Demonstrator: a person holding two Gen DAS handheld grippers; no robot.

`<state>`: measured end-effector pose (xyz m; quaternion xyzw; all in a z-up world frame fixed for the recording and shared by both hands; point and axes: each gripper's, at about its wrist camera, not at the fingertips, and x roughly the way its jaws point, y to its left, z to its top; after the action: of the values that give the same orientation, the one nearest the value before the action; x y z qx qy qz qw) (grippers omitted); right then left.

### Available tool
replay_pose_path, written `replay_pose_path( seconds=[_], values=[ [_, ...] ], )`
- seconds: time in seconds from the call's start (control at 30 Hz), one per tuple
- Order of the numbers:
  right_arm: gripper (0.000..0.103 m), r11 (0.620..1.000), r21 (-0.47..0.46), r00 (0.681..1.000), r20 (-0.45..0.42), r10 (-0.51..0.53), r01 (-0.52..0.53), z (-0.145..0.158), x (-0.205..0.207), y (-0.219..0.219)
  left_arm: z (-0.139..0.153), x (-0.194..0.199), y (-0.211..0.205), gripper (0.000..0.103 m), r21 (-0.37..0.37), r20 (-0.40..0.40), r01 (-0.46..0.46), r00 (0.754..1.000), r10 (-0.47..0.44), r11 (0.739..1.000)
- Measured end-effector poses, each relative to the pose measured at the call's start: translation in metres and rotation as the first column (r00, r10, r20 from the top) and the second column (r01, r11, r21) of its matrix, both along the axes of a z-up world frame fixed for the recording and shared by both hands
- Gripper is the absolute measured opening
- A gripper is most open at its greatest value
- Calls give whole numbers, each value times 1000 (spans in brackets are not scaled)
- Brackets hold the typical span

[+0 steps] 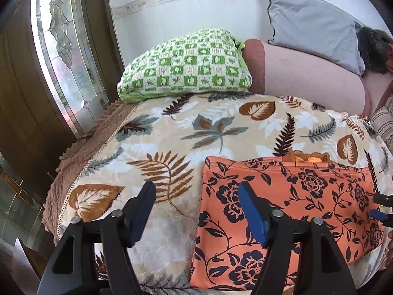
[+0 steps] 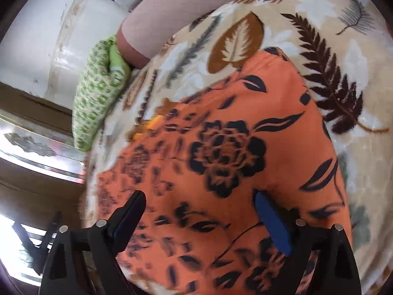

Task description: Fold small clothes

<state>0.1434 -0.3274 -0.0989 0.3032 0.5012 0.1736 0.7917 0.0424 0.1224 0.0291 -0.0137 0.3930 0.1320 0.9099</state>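
Observation:
An orange cloth with a dark floral print [image 1: 289, 196] lies flat and folded on the leaf-patterned blanket [image 1: 172, 135]. My left gripper [image 1: 196, 191] is open and empty, hovering over the cloth's left edge. My right gripper [image 2: 199, 196] is open and empty, just above the same orange cloth [image 2: 221, 147]; its tip shows at the right edge of the left wrist view [image 1: 380, 206]. A small orange-brown piece [image 1: 304, 157] pokes out behind the cloth's far edge.
A green-and-white checked pillow [image 1: 186, 66] and a pink bolster [image 1: 307, 76] lie at the head of the bed, with a grey pillow [image 1: 312, 24] against the wall. A person [image 1: 378, 54] lies at the right. A glass-panelled door [image 1: 63, 56] stands left.

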Motion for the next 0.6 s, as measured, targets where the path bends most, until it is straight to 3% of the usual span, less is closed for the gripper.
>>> replay_pose_path(
  seconds=[0.07,0.17,0.23,0.3,0.4,0.5,0.6],
  values=[
    [93,999,-32,999,40,15,-14,4,-8,3,4,-3,-3,74,7,7,-1,1000,1,1000],
    [99,996,-87,998,-66,18,-23,-34,3,4,8,-6,-8,74,3,9,8,1000,-8,1000],
    [99,997,-73,1000,-22,-2,0,-20,-6,1,10,-9,-12,77,-6,12,26,1000,-26,1000],
    [98,1000,3,1000,14,-22,22,-3,-19,-5,8,-13,-16,84,-21,16,26,1000,-25,999],
    [98,988,118,993,48,-106,100,12,-55,-27,-8,-22,-31,84,-72,0,69,998,-69,995],
    [99,941,255,975,-31,-222,222,-8,-105,-54,-39,-24,-56,84,-38,-65,133,989,-135,990],
    [99,905,305,955,-98,-278,295,-34,-140,-65,-67,-23,-79,84,-23,-124,186,974,-187,982]
  ],
)
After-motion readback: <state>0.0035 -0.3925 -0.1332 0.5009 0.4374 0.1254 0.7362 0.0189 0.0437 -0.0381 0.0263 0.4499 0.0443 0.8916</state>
